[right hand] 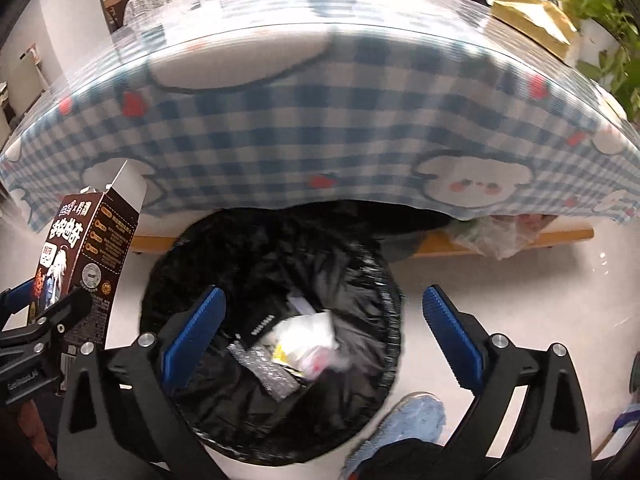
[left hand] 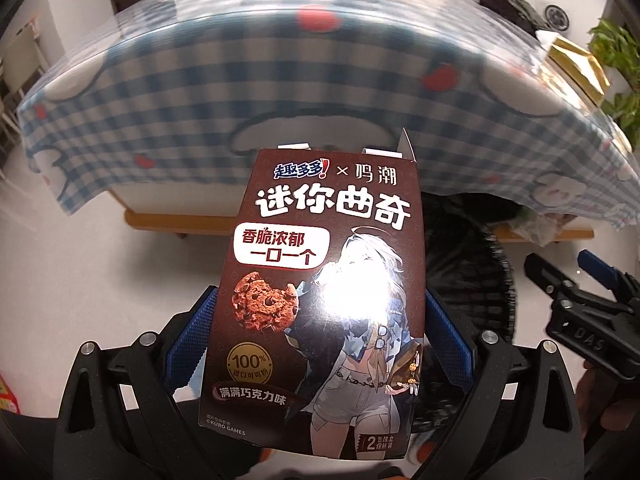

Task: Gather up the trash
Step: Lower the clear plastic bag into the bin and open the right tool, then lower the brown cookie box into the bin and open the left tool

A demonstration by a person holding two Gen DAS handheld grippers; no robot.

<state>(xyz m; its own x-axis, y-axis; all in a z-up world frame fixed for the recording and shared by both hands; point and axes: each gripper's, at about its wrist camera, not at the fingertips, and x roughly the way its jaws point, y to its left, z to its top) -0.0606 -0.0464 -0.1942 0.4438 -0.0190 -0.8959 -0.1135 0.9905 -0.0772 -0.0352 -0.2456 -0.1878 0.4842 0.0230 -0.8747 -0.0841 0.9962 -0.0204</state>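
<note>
Glossy white floor (right hand: 520,280) lies under both claws. Left gripper (left hand: 320,320) clamps a brown cardboard cookie box (left hand: 320,300), centre frame. Right gripper (right hand: 324,320) gapes wide, empty, above a round black-lined bin (right hand: 360,280) beside the checked tablecloth (right hand: 320,120).

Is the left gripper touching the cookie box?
Touching. Left wrist view: both blue pads of the left gripper press the sides of the cookie box.

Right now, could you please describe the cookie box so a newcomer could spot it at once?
In front of the table with the blue checked cloth, left of the black-lined trash bin, the left gripper holds the cookie box. It is brown, open-topped, with a cookie and a white-haired figure printed on it.
</note>
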